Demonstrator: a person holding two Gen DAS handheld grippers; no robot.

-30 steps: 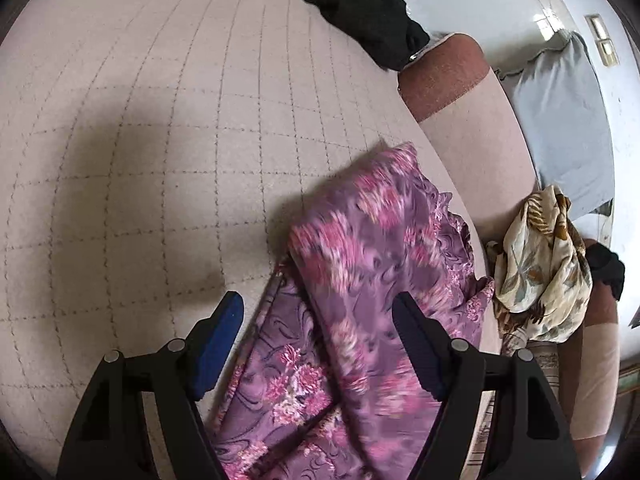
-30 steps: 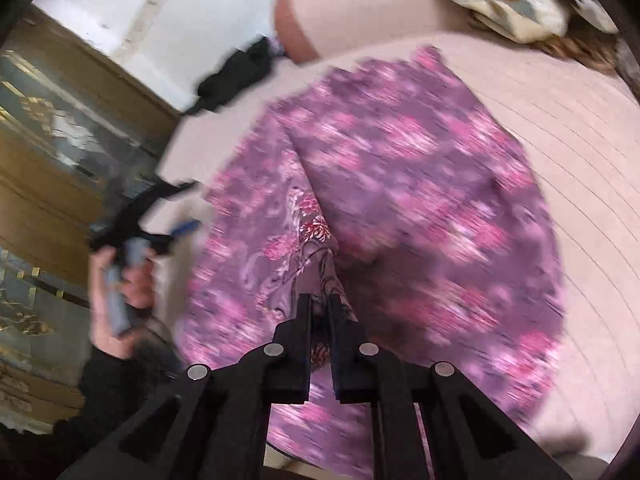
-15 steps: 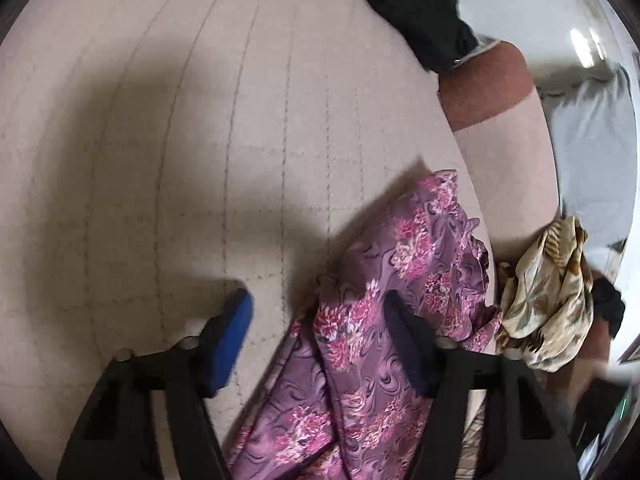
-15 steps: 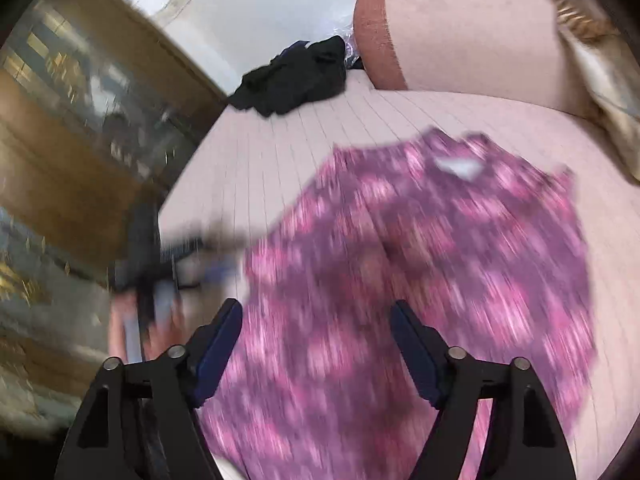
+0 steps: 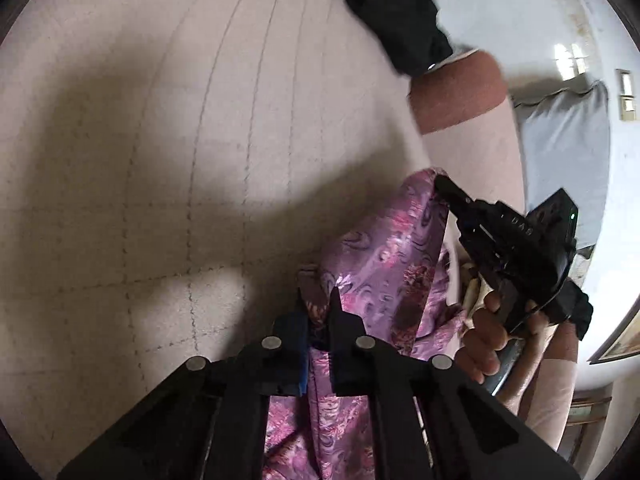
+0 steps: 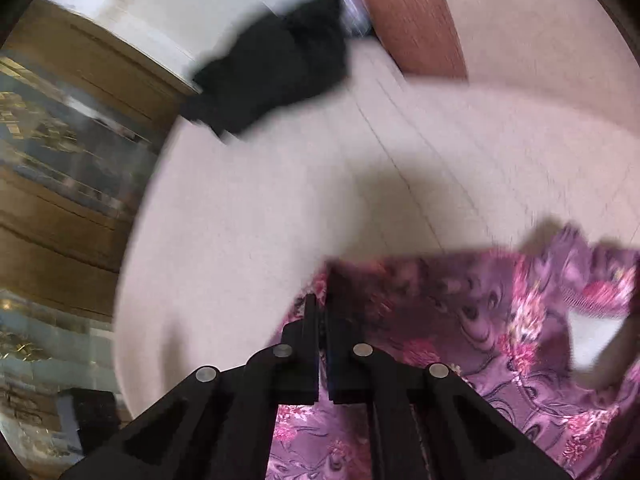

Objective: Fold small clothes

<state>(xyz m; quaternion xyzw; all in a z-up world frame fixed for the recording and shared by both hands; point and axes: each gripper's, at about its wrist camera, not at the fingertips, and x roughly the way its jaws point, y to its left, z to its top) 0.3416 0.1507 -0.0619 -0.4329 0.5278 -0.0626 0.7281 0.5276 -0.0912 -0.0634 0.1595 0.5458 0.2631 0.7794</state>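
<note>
Two edges of the purple floral garment point(image 5: 384, 252), which is spread on the pale quilted cushion point(image 5: 160, 160), are pinched in narrow closed jaws by the left gripper point(image 5: 316, 308) and the right gripper point(image 6: 320, 312).

The black left gripper point(image 5: 316, 312) pointed steeply down, its 2 jaws clamped together. The black right gripper point(image 6: 322, 320) did likewise, gripped by a bare hand point(image 5: 492, 336).
</note>
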